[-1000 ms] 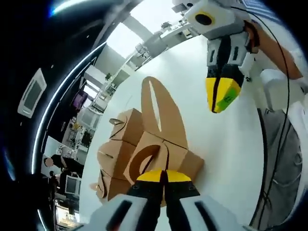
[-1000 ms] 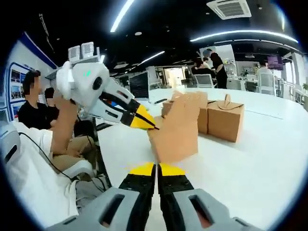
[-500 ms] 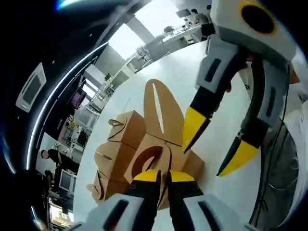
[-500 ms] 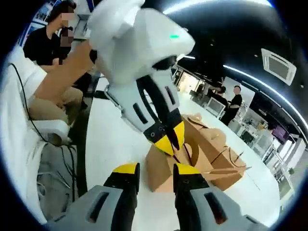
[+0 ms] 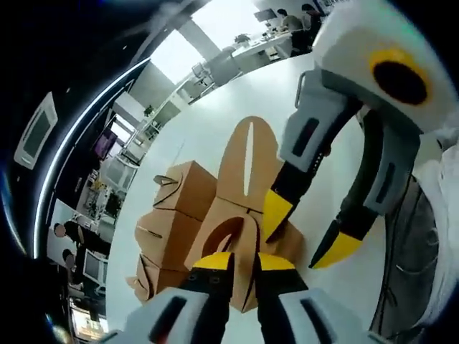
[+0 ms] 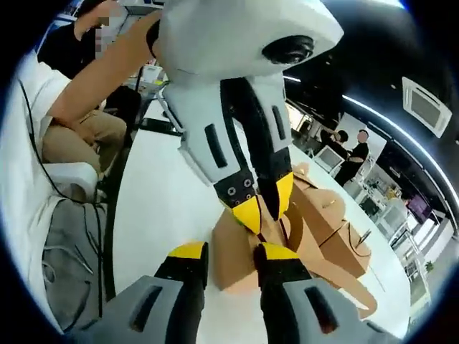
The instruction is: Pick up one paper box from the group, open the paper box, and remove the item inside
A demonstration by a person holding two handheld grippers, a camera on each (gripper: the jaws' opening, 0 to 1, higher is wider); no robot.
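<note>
A brown paper box (image 5: pixel 224 213) with a tall slotted handle flap (image 5: pixel 247 161) is held over the white table (image 5: pixel 215 122). My left gripper (image 5: pixel 244 261) is shut on a curved flap at the box's top. My right gripper (image 5: pixel 307 231) comes in from the right, open, with one yellow fingertip (image 5: pixel 275 213) against the box and the other beside it. In the right gripper view my right gripper (image 6: pixel 233 252) stands open around the near corner of the box (image 6: pixel 226 261), and my left gripper (image 6: pixel 265 204) reaches down from above, pinching the flap.
Several more paper boxes (image 5: pixel 168 215) stand grouped on the table behind the held one, also seen as boxes (image 6: pixel 344 244) at the right. A person's arm (image 6: pixel 93 79) and lap (image 6: pixel 64 236) lie left of the table edge. Office desks and people fill the background.
My right gripper has opened and moved in from well away to the box, one fingertip now touching it. My left gripper has kept its hold on the flap.
</note>
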